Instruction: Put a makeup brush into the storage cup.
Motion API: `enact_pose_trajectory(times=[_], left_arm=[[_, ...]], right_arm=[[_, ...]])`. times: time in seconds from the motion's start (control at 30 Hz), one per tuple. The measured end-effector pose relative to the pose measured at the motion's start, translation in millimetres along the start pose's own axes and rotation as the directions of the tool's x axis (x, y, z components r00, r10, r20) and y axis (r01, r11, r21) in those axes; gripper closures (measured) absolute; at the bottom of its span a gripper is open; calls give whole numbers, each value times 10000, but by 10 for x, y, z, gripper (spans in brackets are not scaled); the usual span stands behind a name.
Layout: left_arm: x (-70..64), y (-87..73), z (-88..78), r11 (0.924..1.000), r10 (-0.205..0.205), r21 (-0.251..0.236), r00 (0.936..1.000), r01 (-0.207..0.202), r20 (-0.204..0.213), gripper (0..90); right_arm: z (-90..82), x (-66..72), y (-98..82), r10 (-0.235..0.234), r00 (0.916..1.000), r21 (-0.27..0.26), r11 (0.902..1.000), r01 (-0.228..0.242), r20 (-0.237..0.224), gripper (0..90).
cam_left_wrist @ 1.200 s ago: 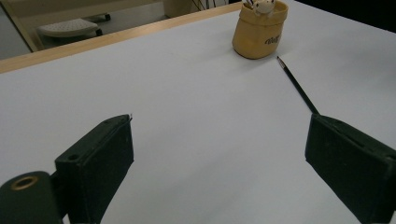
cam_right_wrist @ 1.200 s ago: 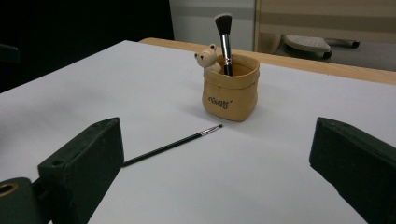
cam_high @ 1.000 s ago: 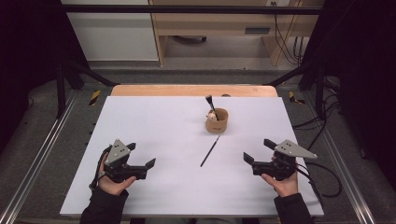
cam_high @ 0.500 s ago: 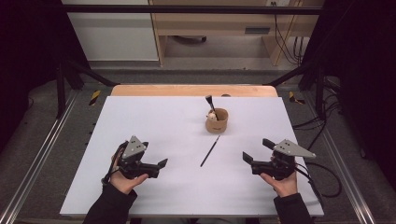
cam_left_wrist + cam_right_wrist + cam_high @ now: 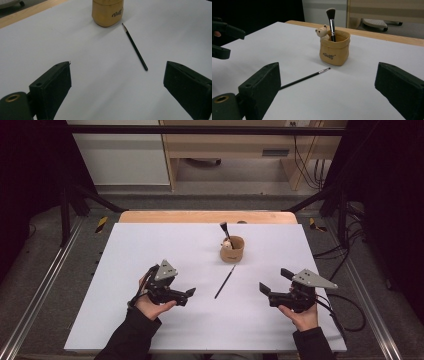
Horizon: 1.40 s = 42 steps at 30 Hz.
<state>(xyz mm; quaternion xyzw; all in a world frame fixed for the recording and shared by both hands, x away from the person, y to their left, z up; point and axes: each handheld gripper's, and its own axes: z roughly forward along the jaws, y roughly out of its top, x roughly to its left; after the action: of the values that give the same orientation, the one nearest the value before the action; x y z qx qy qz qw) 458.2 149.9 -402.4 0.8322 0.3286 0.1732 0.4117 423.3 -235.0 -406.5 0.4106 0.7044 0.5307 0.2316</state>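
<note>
1. Two grippers hang over the white table [image 5: 150,245], one in each of our hands, and both are spread wide with nothing between their jaws.
2. Our left gripper [image 5: 185,295] sits low at the left of the high view, jaws pointing right toward the thin black brush [image 5: 224,282]. In the left gripper view the gripper [image 5: 117,82] shows its two black pads far apart, and the brush [image 5: 135,47] lies on the sheet ahead of them, nearer the right pad but clear of it. Neither pad touches anything.
3. Our right gripper [image 5: 270,282] is held at the right side, jaws pointing left. In the right gripper view the gripper [image 5: 327,85] is released just as widely, and the brush [image 5: 305,78] lies flat ahead of the left pad, its metal tip aimed at the cup. No contact there either.
4. That brush lies loose on the table between the two grippers, slanted, with its upper end just beside the tan cup [image 5: 232,248] and its lower end toward us.
5. The cup [image 5: 334,47] stands upright near the far middle of the table and holds a larger makeup brush [image 5: 331,21] standing bristles up, with a small bear figure [image 5: 321,32] at its rim.
6. We see the left gripper's jaws at the left edge of the right gripper view, well apart from the cup.
</note>
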Motion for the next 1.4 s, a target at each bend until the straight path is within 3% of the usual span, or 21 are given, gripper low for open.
enact_pose_trajectory(times=[0.57, 0.9, 1.4], left_arm=[[-148, 262, 306, 9969, 364, 685, 9989, -383, 290, 72], [-200, 325, 524, 9905, 433, 1285, 9978, -494, 500, 75], [-295, 387, 830, 9829, 450, 1754, 9968, -561, 663, 101]], right_arm=[[18, 17, -1, -47, 10000, 55, 10000, 47, -76, 77], [31, 25, -7, -39, 10000, 126, 9999, 40, -84, 85], [45, 30, -14, -22, 10000, 164, 9999, 22, -42, 103]])
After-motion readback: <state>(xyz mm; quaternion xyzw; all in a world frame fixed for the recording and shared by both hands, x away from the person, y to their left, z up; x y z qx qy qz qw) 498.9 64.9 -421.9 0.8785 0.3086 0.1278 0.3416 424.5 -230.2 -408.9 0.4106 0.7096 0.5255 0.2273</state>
